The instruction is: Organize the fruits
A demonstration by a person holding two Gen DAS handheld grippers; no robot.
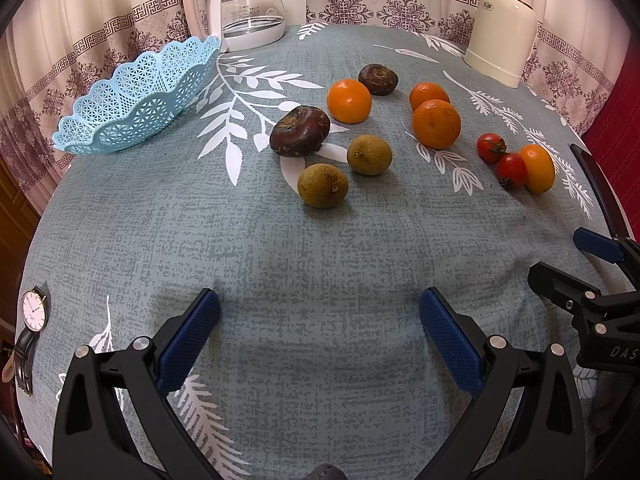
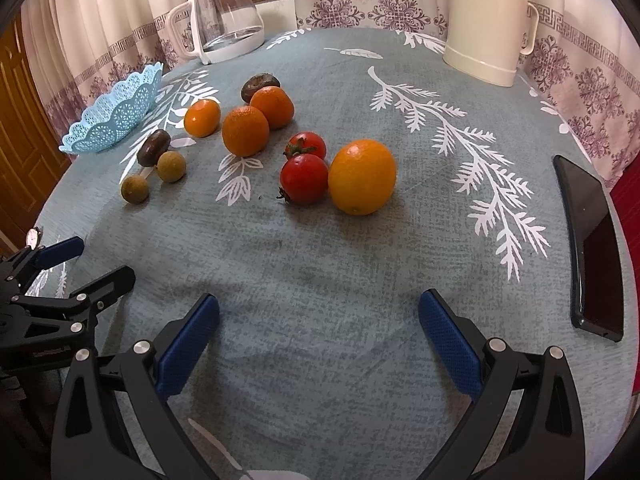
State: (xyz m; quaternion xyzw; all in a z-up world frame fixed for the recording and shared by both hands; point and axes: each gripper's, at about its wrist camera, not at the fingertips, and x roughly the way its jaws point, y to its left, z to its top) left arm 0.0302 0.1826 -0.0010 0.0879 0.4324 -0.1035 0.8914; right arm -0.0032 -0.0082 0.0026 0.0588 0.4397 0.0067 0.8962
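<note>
Fruit lies loose on the grey-blue tablecloth: two brown water chestnuts point(image 1: 300, 131), two olive-brown longans point(image 1: 323, 185), three tangerines point(image 1: 436, 124), two cherry tomatoes point(image 2: 304, 178) and a yellow-orange kumquat point(image 2: 362, 176). An empty light-blue lattice basket point(image 1: 136, 100) stands at the far left. My left gripper point(image 1: 320, 320) is open near the front edge, well short of the longans. My right gripper point(image 2: 320, 320) is open too, with the tomatoes and kumquat ahead of it. Each gripper shows at the side of the other's view, the left gripper point(image 2: 72, 264) and the right gripper point(image 1: 576, 260).
A glass kettle point(image 1: 244, 4) and a cream thermos point(image 1: 504, 28) stand at the back. A wristwatch point(image 1: 30, 320) lies at the left edge, a black phone point(image 2: 592, 248) at the right edge. Curtains hang behind the table.
</note>
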